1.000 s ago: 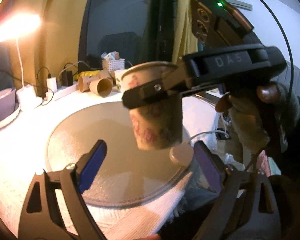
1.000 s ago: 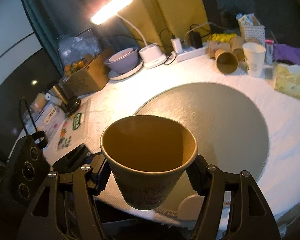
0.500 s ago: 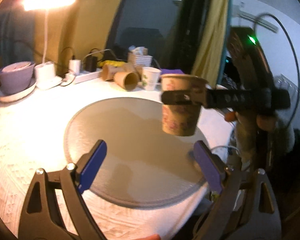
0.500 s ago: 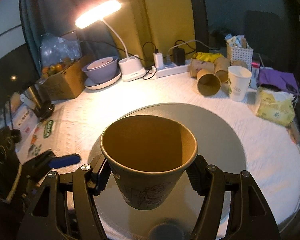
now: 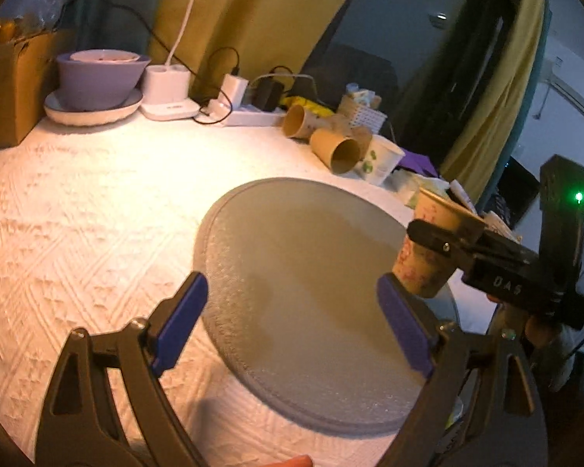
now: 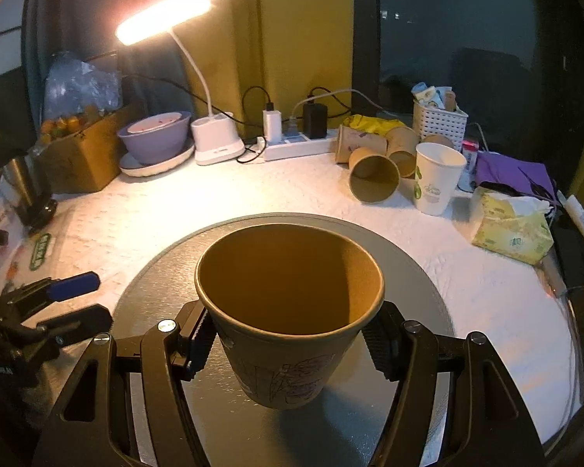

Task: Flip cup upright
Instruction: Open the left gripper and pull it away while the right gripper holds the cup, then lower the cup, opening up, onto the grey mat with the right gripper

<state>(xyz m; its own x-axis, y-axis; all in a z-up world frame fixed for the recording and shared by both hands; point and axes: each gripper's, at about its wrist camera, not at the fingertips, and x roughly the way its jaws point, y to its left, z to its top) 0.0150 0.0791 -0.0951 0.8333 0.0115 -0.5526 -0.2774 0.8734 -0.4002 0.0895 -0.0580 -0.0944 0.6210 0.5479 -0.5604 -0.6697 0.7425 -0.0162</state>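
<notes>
Our right gripper (image 6: 290, 344) grips the cup (image 6: 288, 311) mouth-up at lower centre; next we lower it onto the mat (image 6: 416, 268). Left gripper (image 5: 292, 311) gapes, holding nothing.

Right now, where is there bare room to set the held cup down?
The gray round mat is bare all around the cup in the right gripper. The white cloth left of it is bare too. The back edge is crowded: bowl, power strip, paper cups.
</notes>
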